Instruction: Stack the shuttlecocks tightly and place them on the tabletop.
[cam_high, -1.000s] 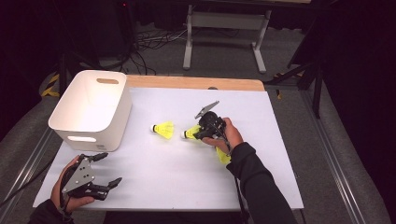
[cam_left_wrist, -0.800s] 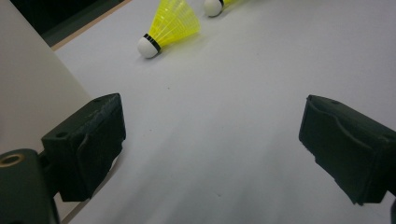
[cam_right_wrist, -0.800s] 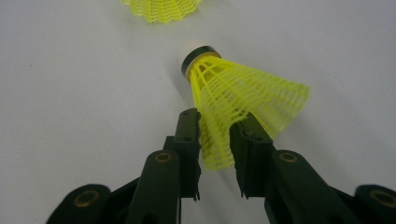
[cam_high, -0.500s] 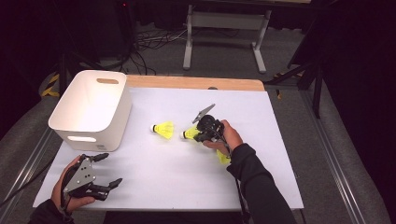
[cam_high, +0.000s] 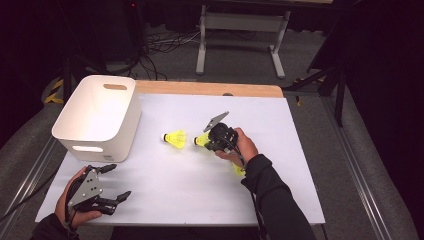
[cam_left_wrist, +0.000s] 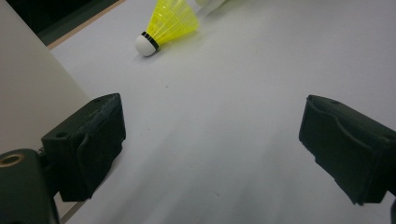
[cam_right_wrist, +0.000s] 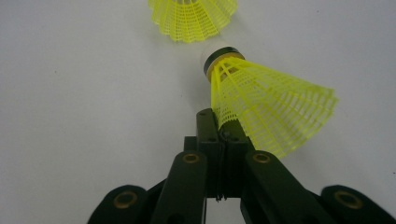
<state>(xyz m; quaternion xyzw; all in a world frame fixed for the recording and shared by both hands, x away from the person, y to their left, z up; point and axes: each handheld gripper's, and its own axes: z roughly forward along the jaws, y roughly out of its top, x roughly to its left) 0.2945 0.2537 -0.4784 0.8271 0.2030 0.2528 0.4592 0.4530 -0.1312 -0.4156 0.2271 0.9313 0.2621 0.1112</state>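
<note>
My right gripper (cam_high: 207, 141) is shut on the skirt of a yellow shuttlecock (cam_high: 201, 140) near the middle of the white table. In the right gripper view the jaws (cam_right_wrist: 217, 123) pinch the mesh skirt of the held shuttlecock (cam_right_wrist: 266, 107), and its white cork points away. A second yellow shuttlecock (cam_high: 175, 138) lies just left of it on the table; its skirt (cam_right_wrist: 192, 16) shows at the top of that view. My left gripper (cam_high: 119, 181) rests open at the front left corner, jaws wide apart (cam_left_wrist: 210, 135), facing the lying shuttlecock (cam_left_wrist: 170, 23).
A white bin (cam_high: 95, 117) with handle slots stands at the left; its wall (cam_left_wrist: 28, 93) is close beside my left gripper. A third yellow shuttlecock (cam_high: 239, 170) peeks out under the right wrist. The table's (cam_high: 300, 150) right half is bare.
The right gripper has shifted slightly left and lower with the shuttlecock in it. The left gripper has barely moved.
</note>
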